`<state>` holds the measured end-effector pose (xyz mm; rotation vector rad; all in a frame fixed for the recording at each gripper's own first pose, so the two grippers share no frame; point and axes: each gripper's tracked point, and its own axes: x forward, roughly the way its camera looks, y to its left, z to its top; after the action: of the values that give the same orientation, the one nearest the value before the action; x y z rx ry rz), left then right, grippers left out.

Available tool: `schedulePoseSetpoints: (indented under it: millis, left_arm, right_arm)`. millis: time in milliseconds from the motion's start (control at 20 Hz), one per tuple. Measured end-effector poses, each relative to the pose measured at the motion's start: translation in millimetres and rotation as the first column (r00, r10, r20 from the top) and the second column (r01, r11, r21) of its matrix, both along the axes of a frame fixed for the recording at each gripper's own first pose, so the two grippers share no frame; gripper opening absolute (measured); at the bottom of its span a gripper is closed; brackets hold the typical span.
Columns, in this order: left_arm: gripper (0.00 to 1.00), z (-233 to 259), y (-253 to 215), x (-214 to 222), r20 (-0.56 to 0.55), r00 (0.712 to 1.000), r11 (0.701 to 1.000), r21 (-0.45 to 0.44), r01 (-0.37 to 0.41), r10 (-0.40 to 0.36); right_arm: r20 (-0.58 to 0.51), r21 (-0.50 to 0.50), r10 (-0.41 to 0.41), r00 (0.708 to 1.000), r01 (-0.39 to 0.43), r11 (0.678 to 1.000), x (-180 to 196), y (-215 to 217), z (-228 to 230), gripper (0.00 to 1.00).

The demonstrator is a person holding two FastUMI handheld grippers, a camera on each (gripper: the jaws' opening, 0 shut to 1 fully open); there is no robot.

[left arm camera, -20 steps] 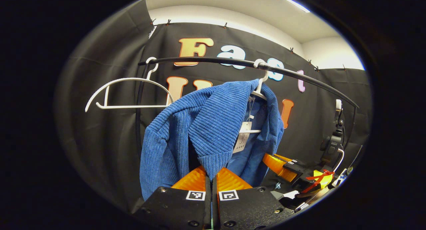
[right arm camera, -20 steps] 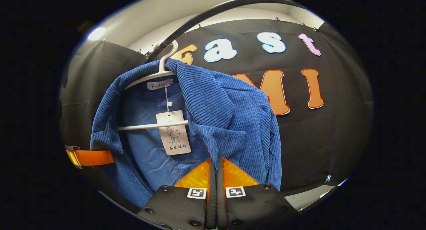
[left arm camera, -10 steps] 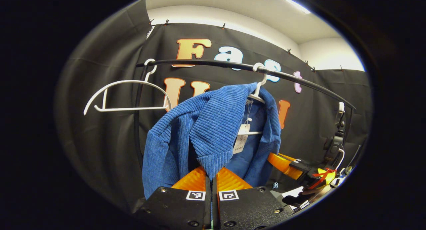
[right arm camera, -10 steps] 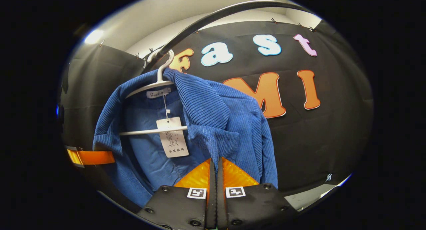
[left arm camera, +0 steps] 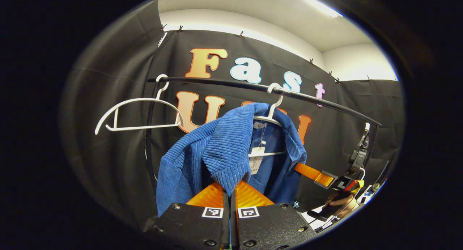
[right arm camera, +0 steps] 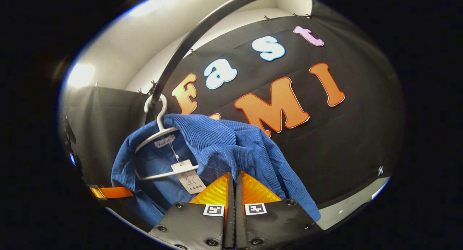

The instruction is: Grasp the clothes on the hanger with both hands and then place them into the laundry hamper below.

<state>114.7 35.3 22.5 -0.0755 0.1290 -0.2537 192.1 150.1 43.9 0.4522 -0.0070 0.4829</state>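
Both grippers, the left gripper (left arm camera: pixel 230 192) and right gripper (right arm camera: pixel 235 183), stay clenched on the blue corduroy jacket (left arm camera: pixel 220 152), now dragged lower off its white hanger (right arm camera: pixel 155 134), so it is starting to come free.

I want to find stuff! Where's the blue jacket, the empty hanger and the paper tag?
blue corduroy jacket (left arm camera: pixel 224 148), left gripper view, ribbed front panel.
empty white hanger (left arm camera: pixel 139 101), left gripper view, curved top arm.
paper tag (right arm camera: pixel 191 177), right gripper view, tag's face.
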Motion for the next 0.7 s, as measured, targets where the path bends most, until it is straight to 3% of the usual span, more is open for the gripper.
schedulePoseSetpoints:
  millis: [400, 700]
  left_arm:
    - [0.03, 54.6, 22.7, 8.4, 0.082, 0.996, 0.998, -0.038, -0.04, 0.043]
    - [0.02, 86.9, 42.9, 19.4, 0.139, 0.987, 0.996, -0.062, -0.069, 0.077]
  right_arm:
    - [0.006, 0.199, 0.101, 0.995, -0.1, 0.975, 17.1, -15.9, 43.6, 0.08]
    - [0.024, 0.307, 0.125, 0.992, -0.126, 0.943, 36.1, -34.5, 73.0, 0.08]
